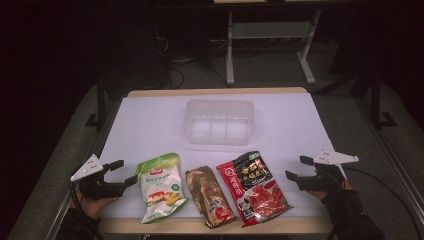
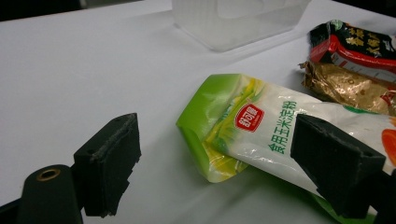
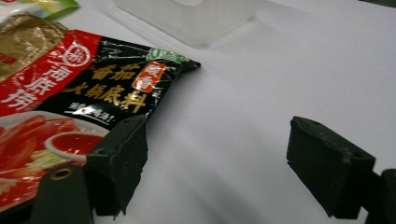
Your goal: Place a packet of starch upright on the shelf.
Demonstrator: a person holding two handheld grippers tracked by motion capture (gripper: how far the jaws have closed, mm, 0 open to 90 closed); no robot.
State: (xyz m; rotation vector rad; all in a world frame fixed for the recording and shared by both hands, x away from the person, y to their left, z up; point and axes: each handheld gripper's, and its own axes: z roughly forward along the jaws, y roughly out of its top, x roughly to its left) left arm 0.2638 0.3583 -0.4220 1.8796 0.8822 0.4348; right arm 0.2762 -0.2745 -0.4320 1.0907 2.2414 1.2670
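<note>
Counter [image 1: 150, 125]: white top with a wood strip along the far and near edges; the broad middle between bin and packets is bare.
Bin [image 1: 219, 121]: clear plastic, open-topped, at the far centre, well apart from both tongs and from the packets.
Green packet [image 1: 161, 186]: leftmost of the near row, lying flat, its lower end reaching the near edge.
Gold packet [image 1: 210, 196]: middle of the row, just beside the green one, tilted.
Red packet [image 1: 254, 186]: rightmost, its side touching or overlapping the gold packet.
Left tongs [image 1: 126, 172]: at the near left edge, jaws wide apart and holding nothing; in the left gripper view the green packet's top corner [image 2: 219, 135] lies between the jaws, untouched.
Right tongs [image 1: 298, 168]: at the near right edge, jaws wide apart and empty; bare counter lies between the jaws, the red packet [image 3: 93, 98] just beside one.
</note>
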